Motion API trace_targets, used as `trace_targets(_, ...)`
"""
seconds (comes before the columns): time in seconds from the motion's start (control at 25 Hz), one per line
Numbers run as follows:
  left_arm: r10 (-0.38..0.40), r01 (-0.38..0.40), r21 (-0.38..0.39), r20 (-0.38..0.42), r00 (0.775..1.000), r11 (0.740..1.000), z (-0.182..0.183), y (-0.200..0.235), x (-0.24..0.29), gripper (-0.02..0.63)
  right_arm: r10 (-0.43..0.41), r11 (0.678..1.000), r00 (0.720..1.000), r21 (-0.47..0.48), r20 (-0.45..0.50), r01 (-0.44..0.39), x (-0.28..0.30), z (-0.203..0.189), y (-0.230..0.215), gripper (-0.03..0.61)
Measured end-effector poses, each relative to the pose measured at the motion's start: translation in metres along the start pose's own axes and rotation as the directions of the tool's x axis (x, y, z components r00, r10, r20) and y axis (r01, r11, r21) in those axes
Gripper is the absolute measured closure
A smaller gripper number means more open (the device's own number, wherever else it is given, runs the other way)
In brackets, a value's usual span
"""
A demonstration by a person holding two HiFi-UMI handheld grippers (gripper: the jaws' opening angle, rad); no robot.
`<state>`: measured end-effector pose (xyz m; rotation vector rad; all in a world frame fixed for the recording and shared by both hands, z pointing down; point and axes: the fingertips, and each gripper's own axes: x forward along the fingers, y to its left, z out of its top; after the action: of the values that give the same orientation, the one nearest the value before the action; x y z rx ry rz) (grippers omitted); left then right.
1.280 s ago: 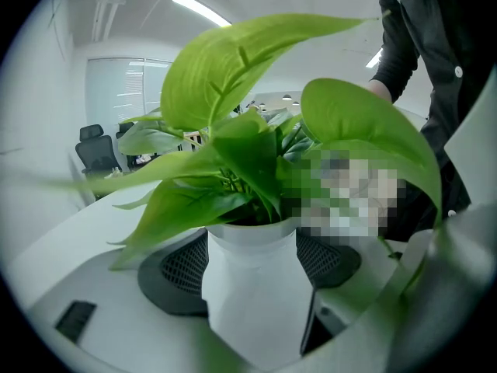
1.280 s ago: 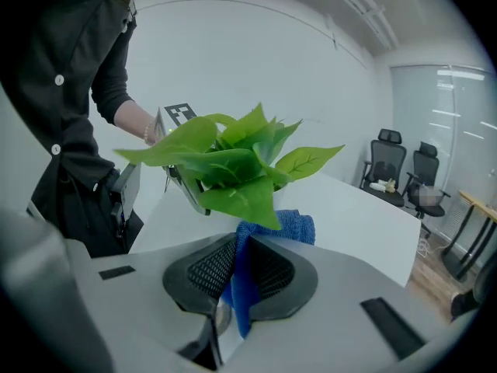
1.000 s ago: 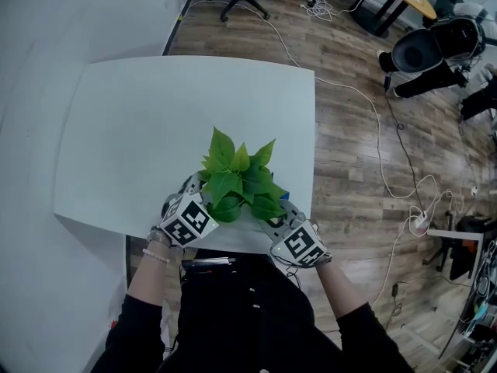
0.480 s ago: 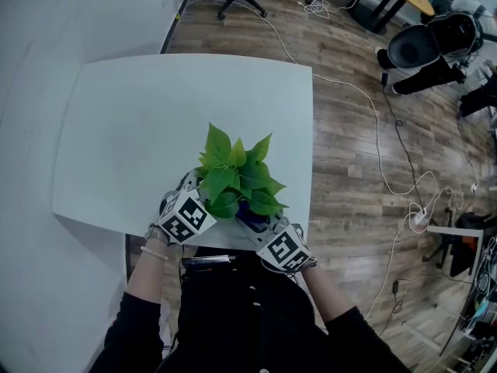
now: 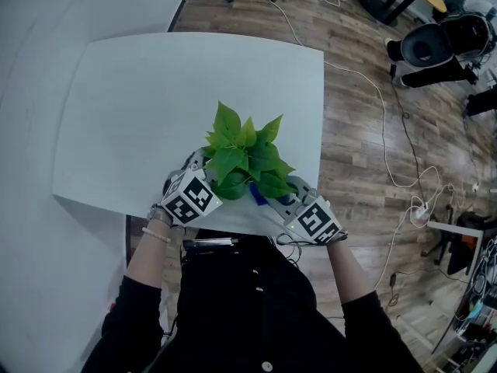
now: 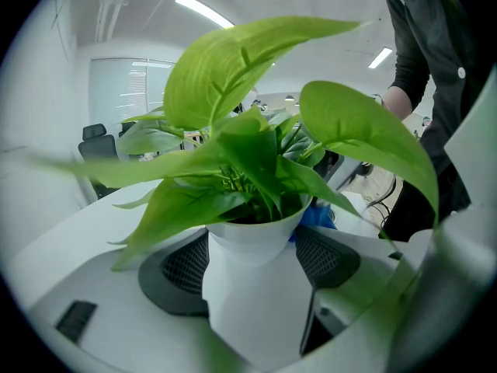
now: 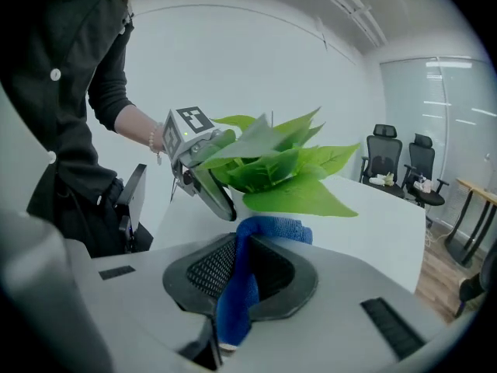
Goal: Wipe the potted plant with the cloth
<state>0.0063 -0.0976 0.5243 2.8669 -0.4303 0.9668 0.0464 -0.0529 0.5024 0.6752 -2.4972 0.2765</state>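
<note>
A potted plant with broad green leaves (image 5: 245, 158) stands in a white pot (image 6: 252, 286) near the front edge of the white table (image 5: 140, 107). My left gripper (image 5: 196, 189) is shut on the pot, one dark pad on each side (image 6: 252, 259). My right gripper (image 5: 293, 204) sits just right of the plant, shut on a blue cloth (image 7: 242, 282) that hangs folded between its jaws. The cloth (image 5: 256, 195) shows below the lowest right leaves. In the right gripper view the leaves (image 7: 283, 169) spread just past the cloth, with the left gripper (image 7: 203, 169) behind them.
The table's front edge runs right under both grippers, with the person's dark torso (image 5: 248, 301) against it. Wooden floor with white cables (image 5: 388, 154) lies to the right. Office chairs (image 7: 400, 158) stand at the far end.
My right gripper has swung with the cloth from the front of the pot out to the plant's right side. The left gripper has kept hold of the pot.
</note>
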Motion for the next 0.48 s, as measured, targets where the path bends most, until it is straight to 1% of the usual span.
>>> trace_targets(0.16,-0.002,0.002,0.0,-0.001,1.0,1.0,0.0,-0.001,-0.001,0.25,-0.055,0.998,0.998,-0.029,-0.038,0.054,-0.01,-0.003,-0.037,0.503)
trace_targets(0.28,-0.005,0.005,0.002,0.001,1.0,1.0,-0.001,-0.002,0.001,0.25,-0.087,0.993,0.994,-0.092,-0.071,0.08,-0.009,-0.002,-0.067,0.503)
trace_targets(0.36,-0.007,0.007,0.003,0.0,1.0,1.0,-0.002,-0.002,0.002,0.25,-0.086,0.985,0.993,-0.156,-0.087,0.072,-0.003,0.004,-0.085,0.503)
trace_targets(0.48,-0.01,0.01,0.004,-0.001,1.0,1.0,-0.001,-0.002,0.002,0.25,-0.048,0.967,0.994,-0.254,-0.102,0.021,0.006,0.021,-0.104,0.503)
